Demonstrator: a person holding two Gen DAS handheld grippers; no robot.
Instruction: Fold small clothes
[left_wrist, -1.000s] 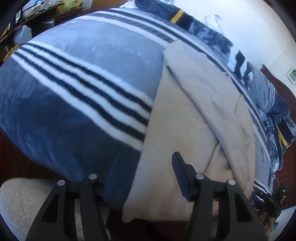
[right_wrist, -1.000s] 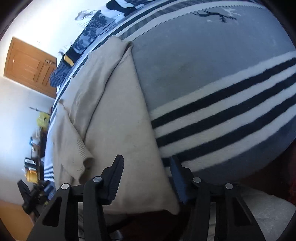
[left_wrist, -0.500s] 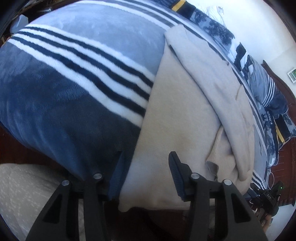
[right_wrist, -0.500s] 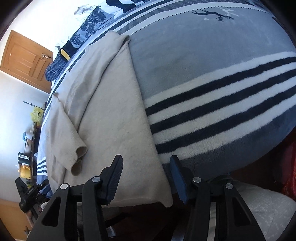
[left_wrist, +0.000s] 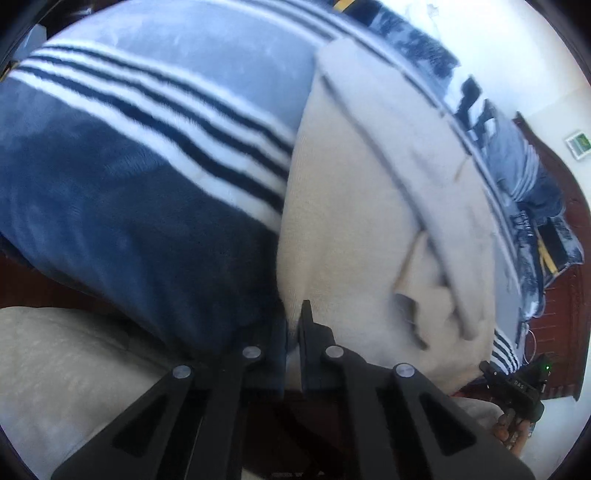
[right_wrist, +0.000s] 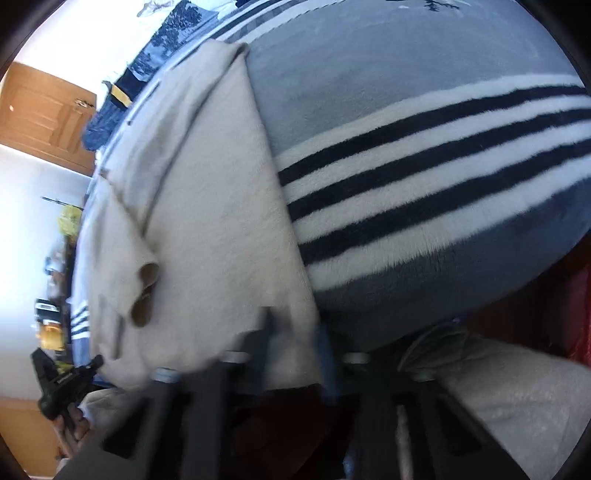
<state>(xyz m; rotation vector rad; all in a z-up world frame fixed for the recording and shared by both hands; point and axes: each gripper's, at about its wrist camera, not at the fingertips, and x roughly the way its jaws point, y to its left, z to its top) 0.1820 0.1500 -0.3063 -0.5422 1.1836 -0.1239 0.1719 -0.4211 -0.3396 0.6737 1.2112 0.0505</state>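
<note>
A beige knit sweater (left_wrist: 362, 221) lies flat on a blue striped blanket (left_wrist: 129, 192), sleeves folded in over its body. My left gripper (left_wrist: 293, 332) is shut on the sweater's near hem corner at the bed edge. In the right wrist view the sweater (right_wrist: 221, 229) fills the left half, a sleeve cuff (right_wrist: 146, 291) lying on it. My right gripper (right_wrist: 291, 332) is blurred and its fingers have closed onto the other hem corner.
The blanket (right_wrist: 424, 184) covers the bed, whose edge drops off just in front of both grippers. Pillows and dark bedding (left_wrist: 524, 177) lie at the far end. A wooden door (right_wrist: 48, 118) stands far left. The other gripper shows at the view's edge (left_wrist: 517, 387).
Both grippers moved forward onto the sweater's hem and closed: open a second ago, now pinching the two near corners.
</note>
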